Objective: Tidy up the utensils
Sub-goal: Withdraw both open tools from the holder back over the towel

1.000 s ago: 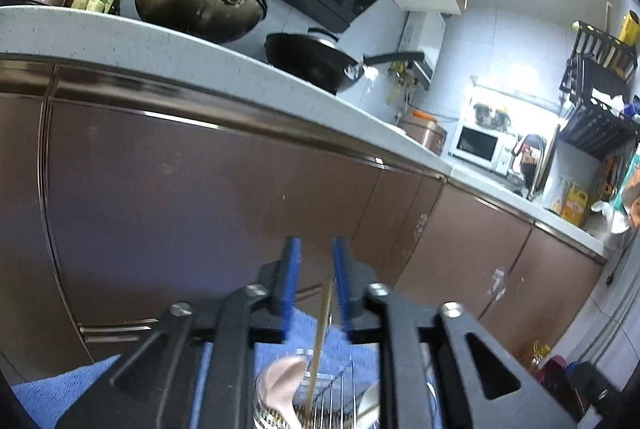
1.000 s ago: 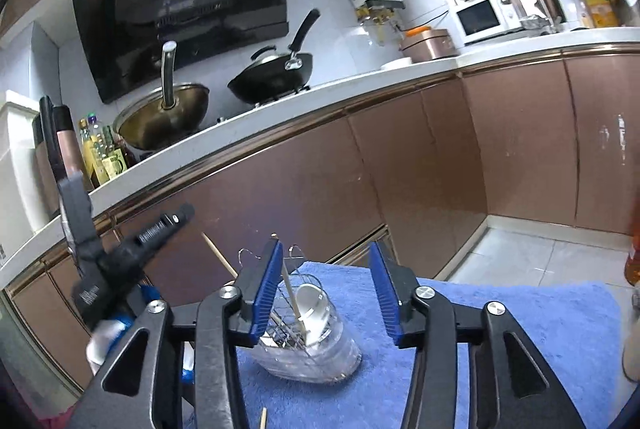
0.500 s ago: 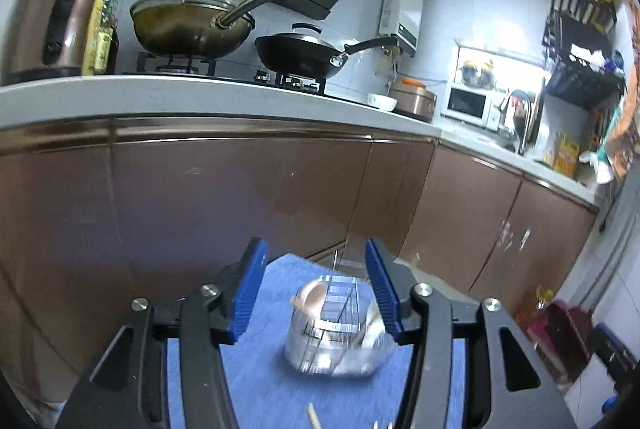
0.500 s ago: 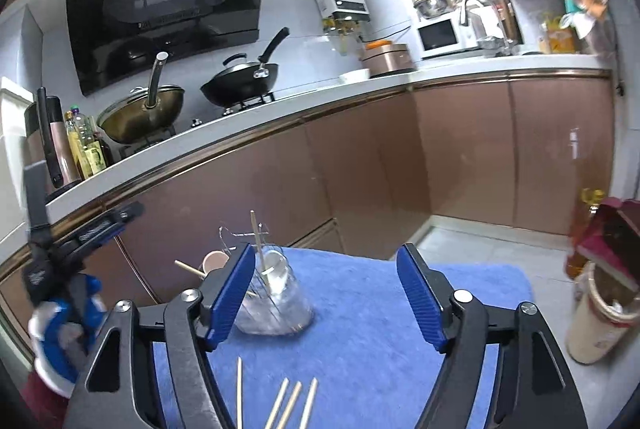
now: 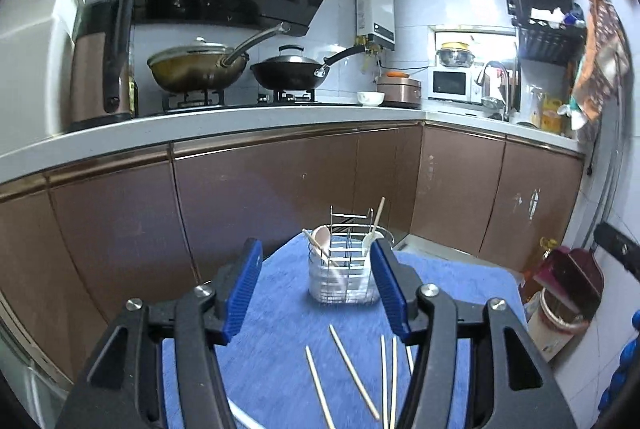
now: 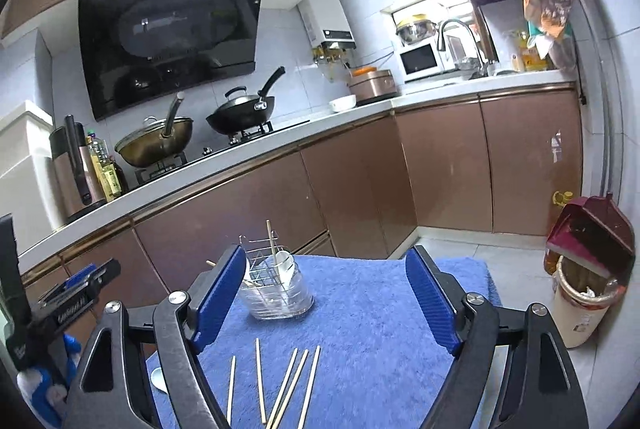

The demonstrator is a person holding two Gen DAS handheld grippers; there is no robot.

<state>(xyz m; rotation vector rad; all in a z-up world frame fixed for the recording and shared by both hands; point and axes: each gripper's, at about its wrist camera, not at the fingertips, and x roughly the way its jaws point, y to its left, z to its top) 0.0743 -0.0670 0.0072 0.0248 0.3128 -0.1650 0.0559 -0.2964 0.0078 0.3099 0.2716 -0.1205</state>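
Note:
A wire utensil holder point(image 5: 345, 275) stands on a blue towel point(image 5: 280, 349), holding spoons and two chopsticks; it also shows in the right wrist view point(image 6: 276, 289). Several loose wooden chopsticks point(image 5: 354, 373) lie on the towel in front of it, seen also in the right wrist view point(image 6: 280, 385). A white spoon point(image 6: 158, 379) lies at the towel's left edge. My left gripper point(image 5: 318, 293) is open and empty, held back from the holder. My right gripper point(image 6: 326, 303) is open wide and empty above the towel.
Brown cabinets point(image 5: 280, 189) and a white counter with two woks point(image 5: 200, 69) stand behind the table. A bin with a red dustpan point(image 6: 588, 289) stands on the floor at right. The left gripper's body point(image 6: 52, 313) shows at left in the right wrist view.
My left gripper let go of a chopstick into the holder, opened and pulled back and up. My right gripper opened wider and also drew back from the holder.

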